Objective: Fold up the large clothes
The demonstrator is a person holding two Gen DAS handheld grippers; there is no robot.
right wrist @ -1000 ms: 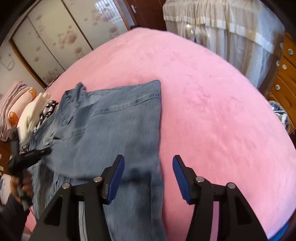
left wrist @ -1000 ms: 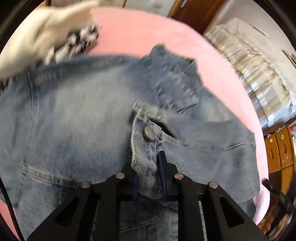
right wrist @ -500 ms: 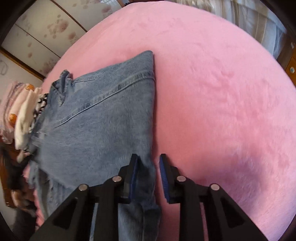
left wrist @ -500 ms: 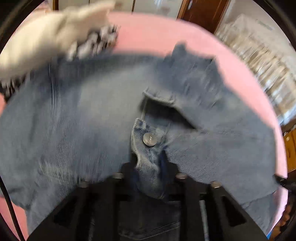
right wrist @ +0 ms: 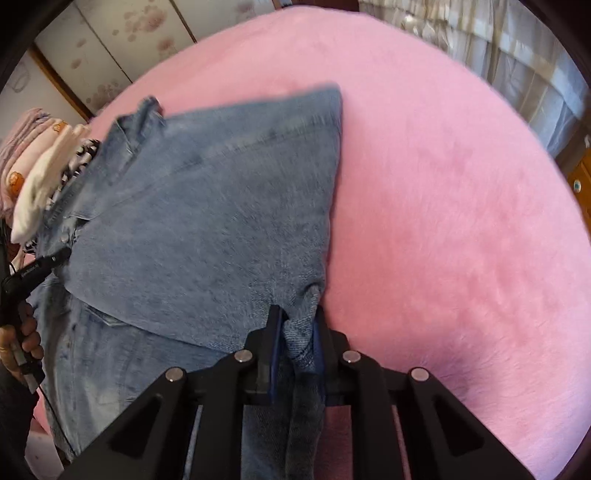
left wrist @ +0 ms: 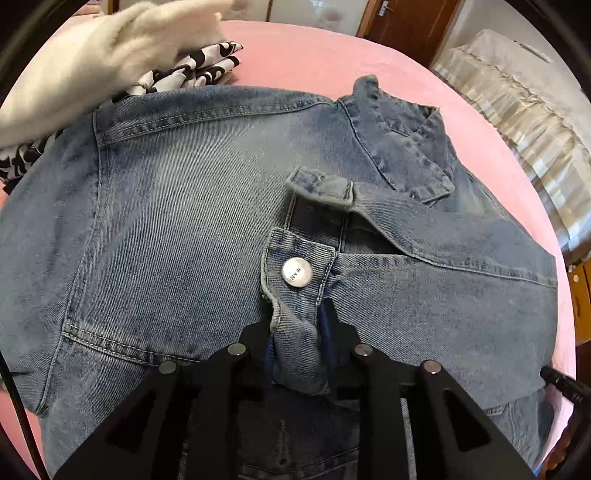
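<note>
A blue denim jacket (left wrist: pixel 184 221) lies spread on the pink bed, its collar (left wrist: pixel 399 147) at the far right. My left gripper (left wrist: pixel 299 343) is shut on the front placket just below a metal button (left wrist: pixel 297 272). In the right wrist view the jacket (right wrist: pixel 221 221) has one side folded over. My right gripper (right wrist: pixel 297 339) is closing its jaws on a bunched edge of that fold, with the pads pressing the denim. At that view's left edge a hand (right wrist: pixel 22 339) holds the left gripper (right wrist: pixel 37 269).
The pink plush bedcover (right wrist: pixel 443 221) stretches wide to the right of the jacket. A stack of folded clothes (left wrist: pixel 110 55), white on black-and-white print, touches the jacket's far left edge. Curtains (right wrist: pixel 517 55) and a wooden door (left wrist: pixel 406 26) stand beyond the bed.
My right gripper came down from open above the jacket's edge and closed on the denim. My left gripper kept its hold on the placket and sank a little.
</note>
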